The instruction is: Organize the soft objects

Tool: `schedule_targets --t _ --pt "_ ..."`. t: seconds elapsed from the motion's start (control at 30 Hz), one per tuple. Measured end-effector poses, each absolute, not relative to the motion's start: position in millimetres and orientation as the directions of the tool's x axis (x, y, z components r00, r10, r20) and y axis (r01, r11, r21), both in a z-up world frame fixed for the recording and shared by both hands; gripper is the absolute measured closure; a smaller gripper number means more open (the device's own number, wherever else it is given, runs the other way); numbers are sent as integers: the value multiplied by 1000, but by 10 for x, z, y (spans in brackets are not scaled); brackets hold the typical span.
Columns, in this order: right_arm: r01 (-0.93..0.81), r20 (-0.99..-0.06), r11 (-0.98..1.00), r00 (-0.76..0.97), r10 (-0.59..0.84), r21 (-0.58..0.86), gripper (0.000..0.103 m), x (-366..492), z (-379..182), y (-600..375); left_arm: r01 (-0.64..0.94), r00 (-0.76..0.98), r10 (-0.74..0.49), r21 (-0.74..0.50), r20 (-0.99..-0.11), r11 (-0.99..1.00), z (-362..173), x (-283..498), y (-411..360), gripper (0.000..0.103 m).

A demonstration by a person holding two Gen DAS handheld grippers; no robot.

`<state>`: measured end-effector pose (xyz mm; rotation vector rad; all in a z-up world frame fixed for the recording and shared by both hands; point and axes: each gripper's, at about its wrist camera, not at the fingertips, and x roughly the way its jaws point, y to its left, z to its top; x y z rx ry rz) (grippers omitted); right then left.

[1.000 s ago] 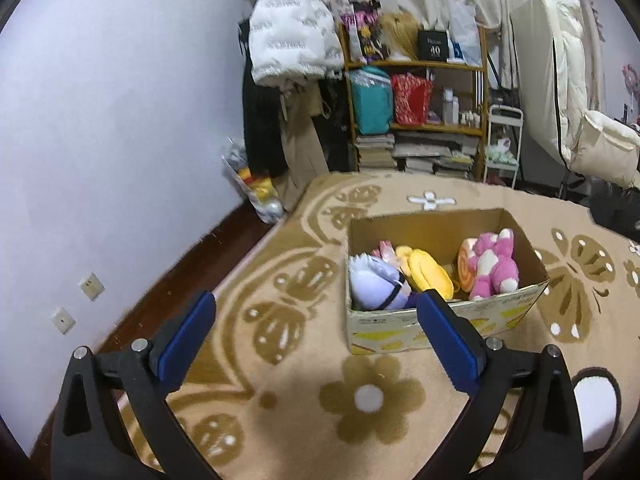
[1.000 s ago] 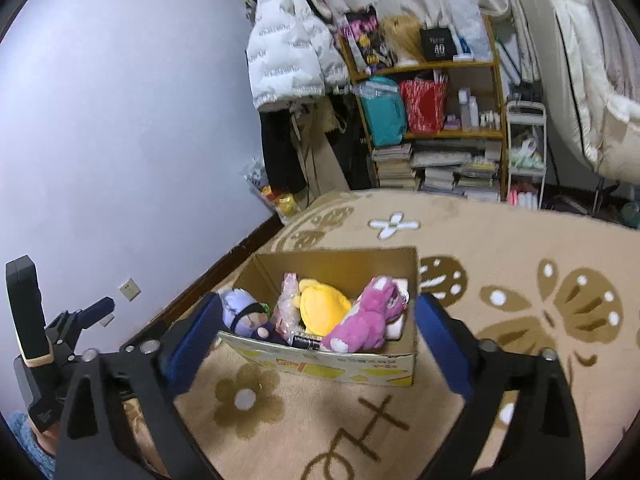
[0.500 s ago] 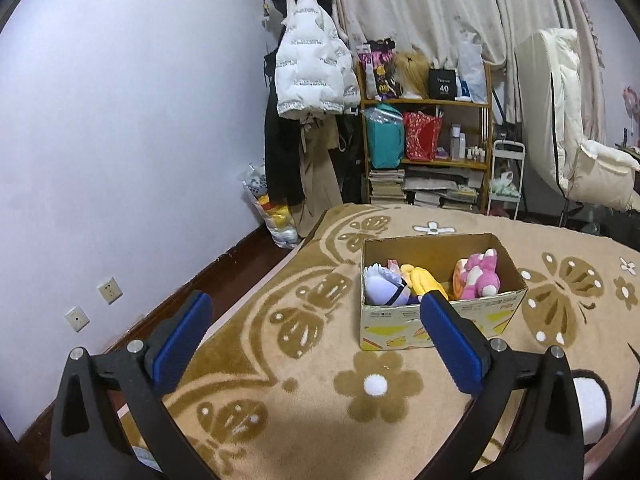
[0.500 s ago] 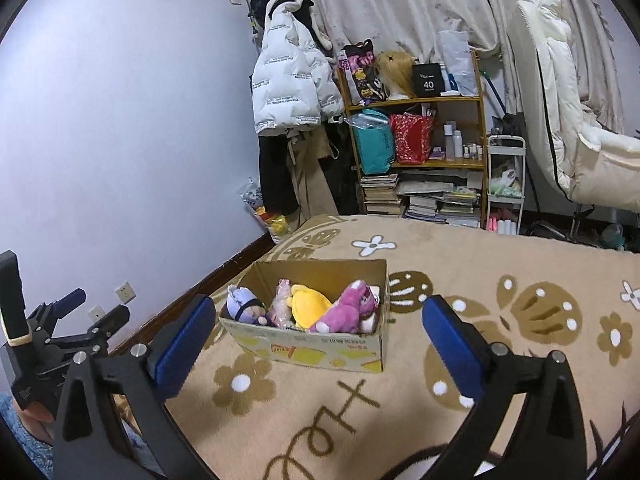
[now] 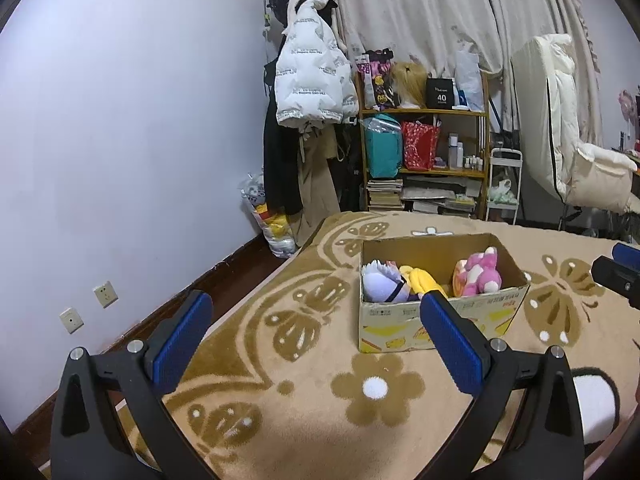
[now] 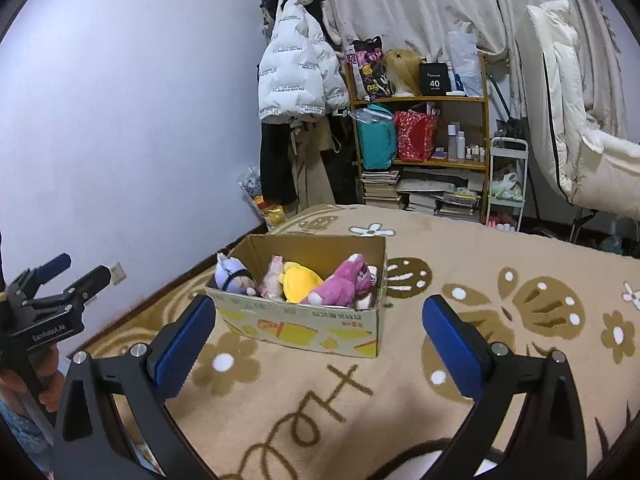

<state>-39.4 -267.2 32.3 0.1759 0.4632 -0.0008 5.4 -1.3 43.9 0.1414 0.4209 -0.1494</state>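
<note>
Left wrist view: left hand-held gripper spread wide, blue pads well apart, grasping nothing, hovering over rug. Box just ahead & slightly right of it, sitting on rug, open top; right pad overlaps box's near wall in frame, can't tell if touching. In box, from this hand-held gripper: purple toy at left end, yellow toy mid, pink toy at right end. Tip of right hand-held gripper at far right edge.

Right wrist view: right hand-held gripper also released, pads wide apart, nothing between them but rug & box. Box ahead, between the pads in frame, a bit left of centre, near. Contents seen from here: purple toy far left, small pale-pink toy next, yellow toy mid, pink toy right, leaning toward right wall. All toys inside box, none on rug. Left hand-held gripper off to left, well apart from box, fingers parted, held by hand at lower left edge.

Beyond box, both views: shelf w/ bags, bottles, books; white jacket hung left of shelf; wall on left w/ sockets.
</note>
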Motion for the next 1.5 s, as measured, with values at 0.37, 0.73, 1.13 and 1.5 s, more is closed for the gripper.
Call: schedule_targets --t 0.37,0.73,1.13,1.5 --pt "57 -468 983 883 32 174 0 -286 151 -2718 195 896 -135 102 -423 976 349 120 -62 0" --pt "52 -501 987 865 32 153 0 -165 63 -2701 166 898 -96 129 -429 978 270 194 -71 0" --pt "73 -505 985 863 16 155 0 -174 49 -2736 177 896 -112 114 -429 978 254 178 -37 0" --pt "81 -504 984 864 9 156 0 -176 43 -2759 181 894 -115 114 -433 977 244 166 -34 0"
